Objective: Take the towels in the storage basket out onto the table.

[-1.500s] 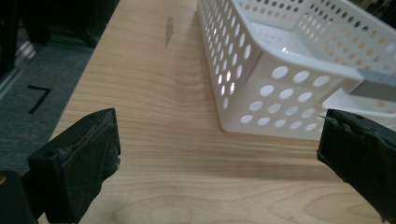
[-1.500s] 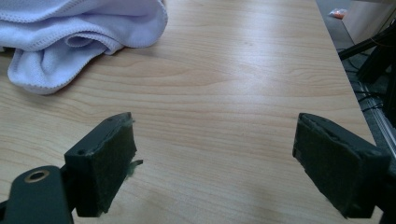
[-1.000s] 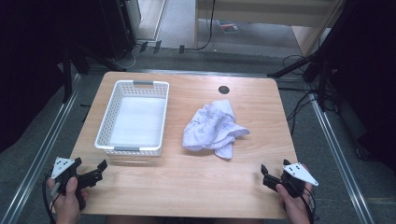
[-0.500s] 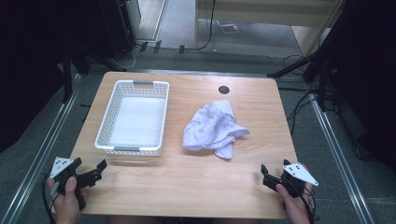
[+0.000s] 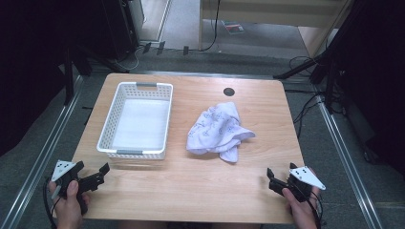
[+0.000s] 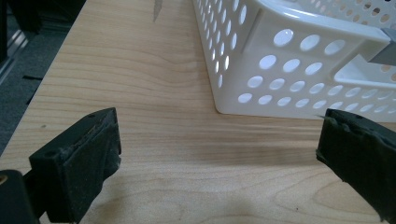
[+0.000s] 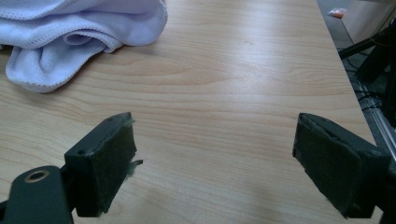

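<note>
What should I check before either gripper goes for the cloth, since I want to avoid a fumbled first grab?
1. Left gripper open, nothing between its jaws: ok.
2. Right gripper open, nothing between its jaws: ok.
3. Crumpled pale lilac cloth lying free on the wooden table, touching neither gripper: ok.
4. White perforated plastic basket holding nothing: ok.
5. Bare table between the right gripper and the cloth: ok.
6. Which cloth edge lies uppermost for a clean pinch: cannot tell.
</note>
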The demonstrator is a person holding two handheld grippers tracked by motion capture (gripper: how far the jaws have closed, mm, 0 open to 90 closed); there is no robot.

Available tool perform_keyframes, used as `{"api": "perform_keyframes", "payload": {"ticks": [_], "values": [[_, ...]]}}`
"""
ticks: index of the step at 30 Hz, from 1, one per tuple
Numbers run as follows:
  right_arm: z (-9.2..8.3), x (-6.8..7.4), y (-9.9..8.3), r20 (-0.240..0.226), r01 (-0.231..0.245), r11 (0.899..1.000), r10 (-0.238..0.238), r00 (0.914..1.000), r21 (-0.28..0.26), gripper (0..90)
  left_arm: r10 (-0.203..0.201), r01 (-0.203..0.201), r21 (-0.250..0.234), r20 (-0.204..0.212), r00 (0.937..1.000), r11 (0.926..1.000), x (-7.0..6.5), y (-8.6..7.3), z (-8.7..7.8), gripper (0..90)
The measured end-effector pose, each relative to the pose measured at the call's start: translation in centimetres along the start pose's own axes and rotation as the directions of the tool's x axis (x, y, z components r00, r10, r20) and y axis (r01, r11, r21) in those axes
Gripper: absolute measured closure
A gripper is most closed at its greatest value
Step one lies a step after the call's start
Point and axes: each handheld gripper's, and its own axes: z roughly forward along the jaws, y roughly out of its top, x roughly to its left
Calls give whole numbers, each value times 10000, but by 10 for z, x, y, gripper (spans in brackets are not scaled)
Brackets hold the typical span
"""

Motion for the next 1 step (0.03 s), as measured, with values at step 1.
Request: {"api": "perform_keyframes", "payload": {"ticks": [1], "values": [[0,0,0,-4,7,10000,-7,10000,8,134,6,-6,-6,15,10000,10000,0,0,0,3]]}}
